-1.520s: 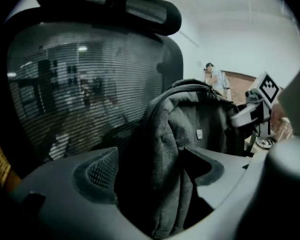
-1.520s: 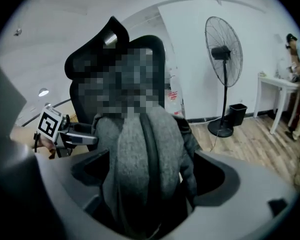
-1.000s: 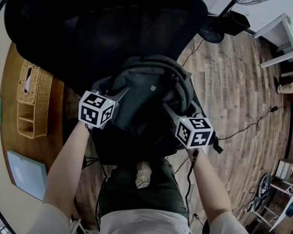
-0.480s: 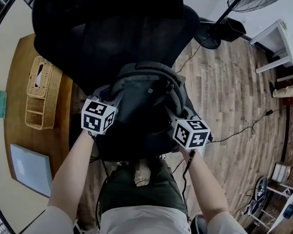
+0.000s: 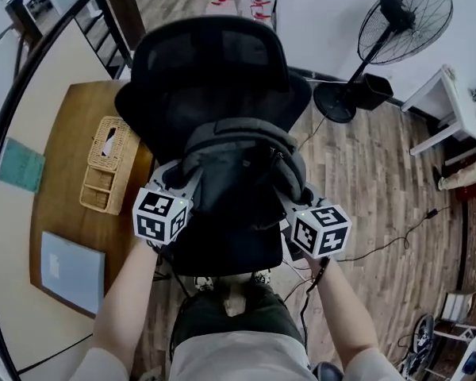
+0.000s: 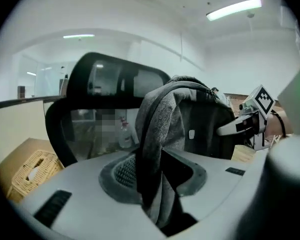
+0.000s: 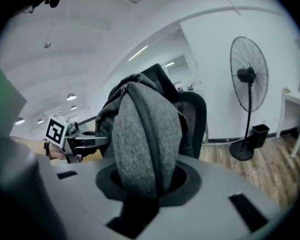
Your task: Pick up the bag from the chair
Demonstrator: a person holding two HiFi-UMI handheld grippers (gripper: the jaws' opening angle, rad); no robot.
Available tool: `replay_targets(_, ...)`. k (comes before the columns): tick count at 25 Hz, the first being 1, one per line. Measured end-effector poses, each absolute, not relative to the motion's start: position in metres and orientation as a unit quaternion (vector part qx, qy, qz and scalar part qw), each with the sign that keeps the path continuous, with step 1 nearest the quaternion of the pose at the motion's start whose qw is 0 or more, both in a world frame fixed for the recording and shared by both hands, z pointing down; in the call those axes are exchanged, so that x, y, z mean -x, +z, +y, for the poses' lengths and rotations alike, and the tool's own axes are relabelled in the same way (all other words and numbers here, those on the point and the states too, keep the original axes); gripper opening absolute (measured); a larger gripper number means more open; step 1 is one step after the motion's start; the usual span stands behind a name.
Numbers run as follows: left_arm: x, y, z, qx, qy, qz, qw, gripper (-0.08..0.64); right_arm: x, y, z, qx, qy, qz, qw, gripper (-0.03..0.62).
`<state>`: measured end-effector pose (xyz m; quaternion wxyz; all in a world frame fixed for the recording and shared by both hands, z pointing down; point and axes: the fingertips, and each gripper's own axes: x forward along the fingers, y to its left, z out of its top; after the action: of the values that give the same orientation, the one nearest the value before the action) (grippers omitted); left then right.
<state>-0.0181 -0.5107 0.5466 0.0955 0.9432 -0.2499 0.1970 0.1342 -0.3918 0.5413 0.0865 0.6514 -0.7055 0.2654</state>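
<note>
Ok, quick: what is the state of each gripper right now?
Left gripper: shut on grey fabric of the bag; jaws have just been closing.
Right gripper: shut on the bag too; jaws have just been closing.

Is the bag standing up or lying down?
Standing up. The bag rises tall in front of the chair back, its rounded top uppermost.

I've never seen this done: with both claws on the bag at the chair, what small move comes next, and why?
Probably raise both evenly. The left claw and right claw have just closed on grey fabric at opposite sides of the bag, which is close over the chair seat; a level lift should clear it.
</note>
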Motion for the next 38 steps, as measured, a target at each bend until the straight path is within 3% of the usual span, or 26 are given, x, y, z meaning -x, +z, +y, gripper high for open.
replay_targets(20,0.139,0.293,-0.439,-0.936,0.062,-0.343,-0.041,0.121,-0.042,0.281,-0.36,-0.595,0.055,-0.8,0.046,0.107)
replay_targets(27,0.172,0.261,-0.401,-0.922,0.046,-0.374,-0.086,0.124,-0.014,0.25,-0.339,-0.574,0.023,-0.819,0.019,0.107)
replay_targets(38,0.198,0.296,-0.376,-0.909,0.094,-0.4,-0.07,0.13,0.01,0.28,-0.334,-0.543,0.056,-0.837,0.031,0.11)
